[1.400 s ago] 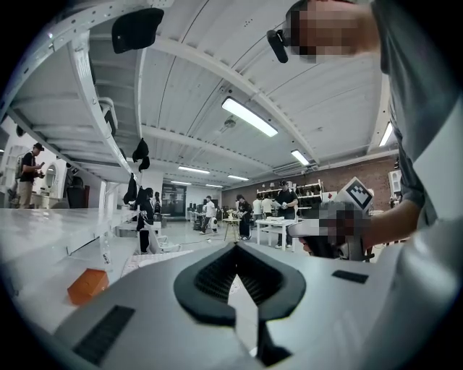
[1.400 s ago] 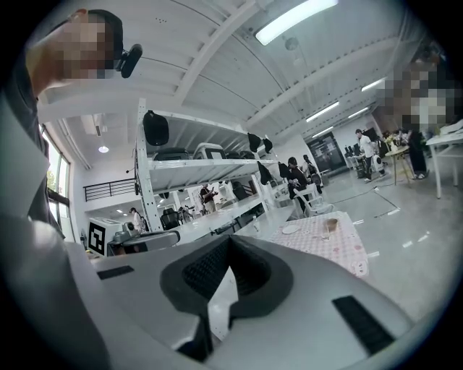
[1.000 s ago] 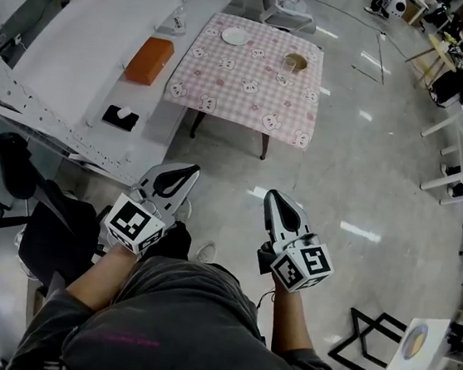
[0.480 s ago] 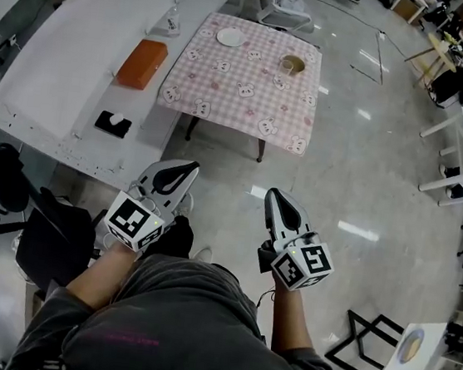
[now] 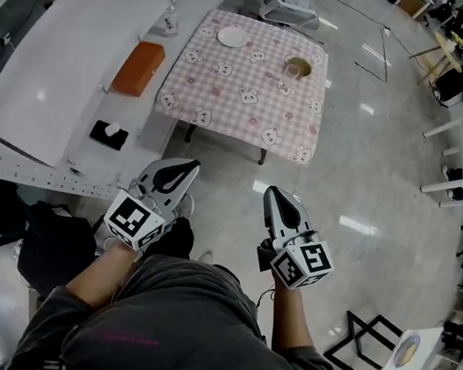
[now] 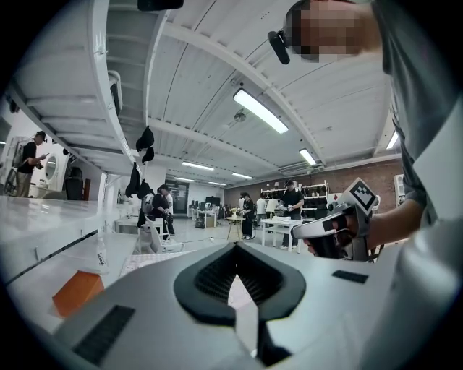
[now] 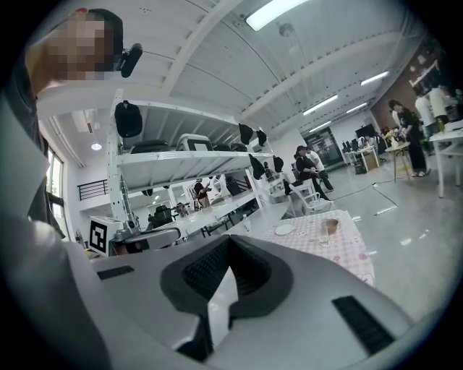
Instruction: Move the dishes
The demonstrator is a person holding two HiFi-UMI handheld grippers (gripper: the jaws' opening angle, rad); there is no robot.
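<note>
An orange box [image 5: 139, 68] lies on the white counter [image 5: 61, 75]. The left gripper [image 5: 190, 167] is closed and empty, short of the table [image 5: 232, 109]. A plate [image 5: 232, 36] sits at the table's far edge and a cup [image 5: 296, 66] near its far-right corner. The right gripper [image 5: 271, 192] is also closed and empty.

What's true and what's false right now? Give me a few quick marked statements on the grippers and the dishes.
1. The left gripper and the right gripper are both shut and empty. True.
2. The white plate lies on the checkered table. True.
3. The orange box sits on the checkered table. False: it is on the white counter beside the table.
4. The right gripper holds the cup. False: the cup stands on the table, far from both grippers.
</note>
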